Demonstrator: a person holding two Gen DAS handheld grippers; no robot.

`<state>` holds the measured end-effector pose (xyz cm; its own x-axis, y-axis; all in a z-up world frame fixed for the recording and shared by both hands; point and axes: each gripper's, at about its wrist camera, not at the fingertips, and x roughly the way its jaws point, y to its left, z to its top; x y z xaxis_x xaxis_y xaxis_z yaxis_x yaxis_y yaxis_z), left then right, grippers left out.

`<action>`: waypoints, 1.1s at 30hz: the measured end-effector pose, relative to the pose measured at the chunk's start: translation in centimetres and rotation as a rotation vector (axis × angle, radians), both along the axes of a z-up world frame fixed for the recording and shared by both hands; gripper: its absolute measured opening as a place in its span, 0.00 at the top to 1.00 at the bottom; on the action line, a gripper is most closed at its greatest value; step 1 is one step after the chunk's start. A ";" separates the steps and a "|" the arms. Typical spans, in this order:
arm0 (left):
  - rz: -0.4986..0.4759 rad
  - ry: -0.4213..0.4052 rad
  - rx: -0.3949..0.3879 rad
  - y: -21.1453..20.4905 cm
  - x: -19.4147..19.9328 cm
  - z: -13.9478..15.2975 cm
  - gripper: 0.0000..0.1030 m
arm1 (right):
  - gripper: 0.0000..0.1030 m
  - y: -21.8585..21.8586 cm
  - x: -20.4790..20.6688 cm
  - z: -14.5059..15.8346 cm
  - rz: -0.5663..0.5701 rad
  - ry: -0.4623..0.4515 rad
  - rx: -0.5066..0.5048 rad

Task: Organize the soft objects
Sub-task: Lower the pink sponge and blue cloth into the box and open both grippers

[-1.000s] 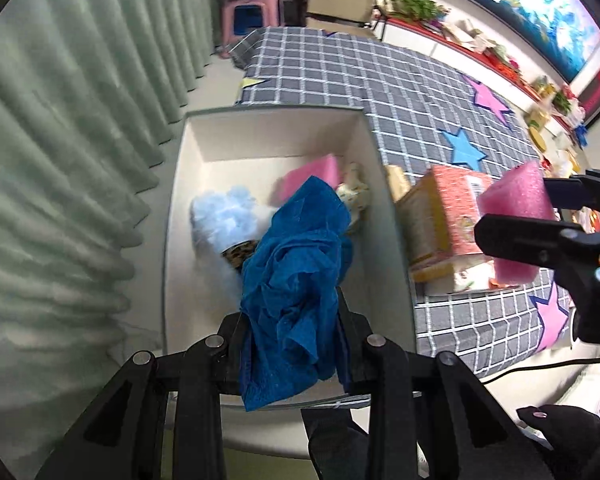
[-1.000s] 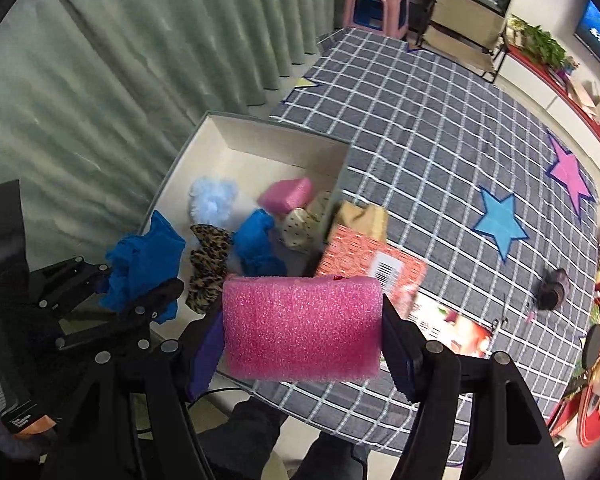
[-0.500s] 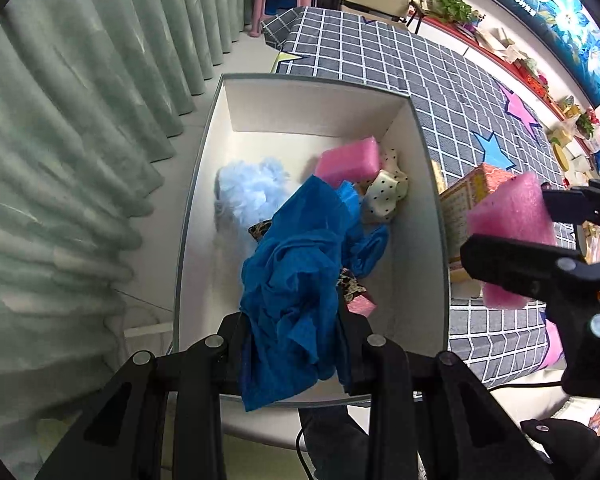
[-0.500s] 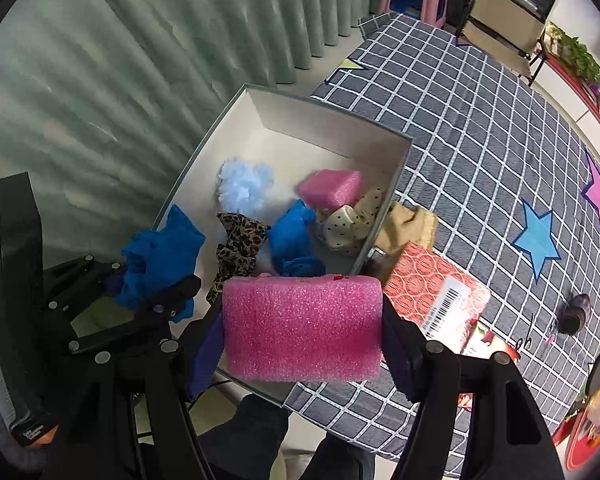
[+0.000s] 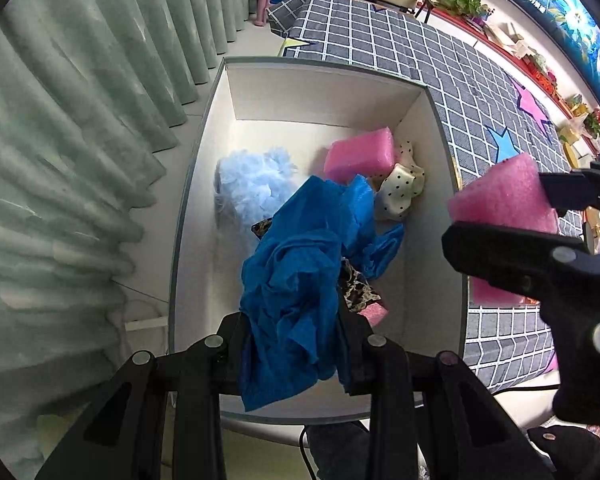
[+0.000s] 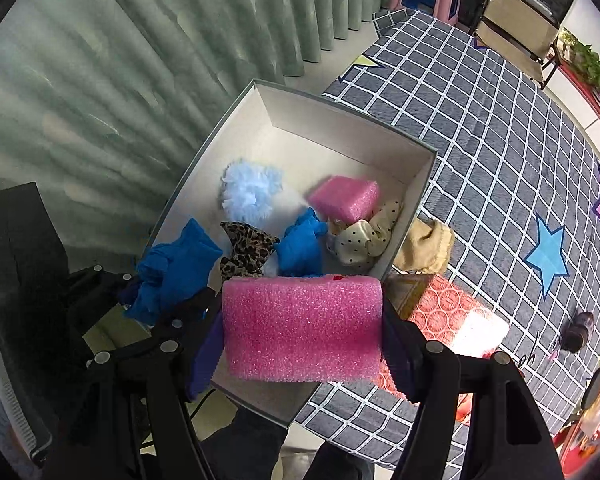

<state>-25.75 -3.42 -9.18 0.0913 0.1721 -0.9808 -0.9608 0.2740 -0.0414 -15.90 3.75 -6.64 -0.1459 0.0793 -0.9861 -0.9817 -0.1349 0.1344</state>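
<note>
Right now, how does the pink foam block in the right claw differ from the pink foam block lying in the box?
The held pink foam block is clamped end to end in the right claw above the near end of the box; the boxed pink foam block lies loose on the floor near the far corner, beside a polka-dot cloth. Both share colour, texture and a rounded block shape.

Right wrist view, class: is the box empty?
No: the box already holds a pink foam block, a pale blue fluffy piece, a leopard-print piece and a dotted cloth.
</note>
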 end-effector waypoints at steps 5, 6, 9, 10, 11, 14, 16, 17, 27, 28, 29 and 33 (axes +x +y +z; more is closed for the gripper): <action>-0.001 0.004 -0.010 0.1 0.1 -0.4 0.66 | 0.31 0.3 0.1 -0.4 0.000 -0.007 -0.006; 0.000 0.004 -0.012 0.1 0.1 -0.4 0.66 | 0.31 0.4 0.1 -0.5 -0.002 -0.008 -0.007; 0.001 0.005 -0.016 0.1 0.2 -0.6 0.66 | 0.31 0.6 0.2 -0.7 -0.005 -0.007 -0.014; 0.001 0.005 -0.017 0.2 0.2 -0.6 0.66 | 0.31 0.6 0.1 -0.7 -0.005 -0.008 -0.015; 0.000 0.006 -0.017 0.2 0.2 -0.6 0.66 | 0.31 0.7 0.2 -0.8 -0.005 -0.008 -0.017; -0.001 0.005 -0.020 0.3 0.3 -0.7 0.66 | 0.31 0.9 0.0 -1.1 -0.004 -0.011 -0.020; 0.000 0.005 -0.023 0.3 0.3 -0.8 0.66 | 0.31 1.0 0.0 -1.2 -0.005 -0.009 -0.024; 0.002 0.004 -0.023 0.3 0.3 -0.9 0.66 | 0.31 1.1 0.0 -1.3 -0.004 -0.008 -0.025; 0.021 -0.012 -0.033 0.4 0.2 -1.2 0.64 | 0.31 1.8 -0.4 -2.2 0.016 -0.011 -0.037; 0.028 -0.018 -0.028 0.5 0.1 -1.2 0.61 | 0.31 1.9 -0.5 -2.3 0.019 -0.008 -0.037; 0.030 -0.023 -0.024 0.4 0.0 -1.1 0.56 | 0.31 1.9 -0.5 -2.4 0.023 -0.004 -0.038; 0.038 -0.048 -0.025 0.4 -0.1 -1.0 0.28 | 0.20 2.2 -0.1 -2.7 0.011 0.048 -0.056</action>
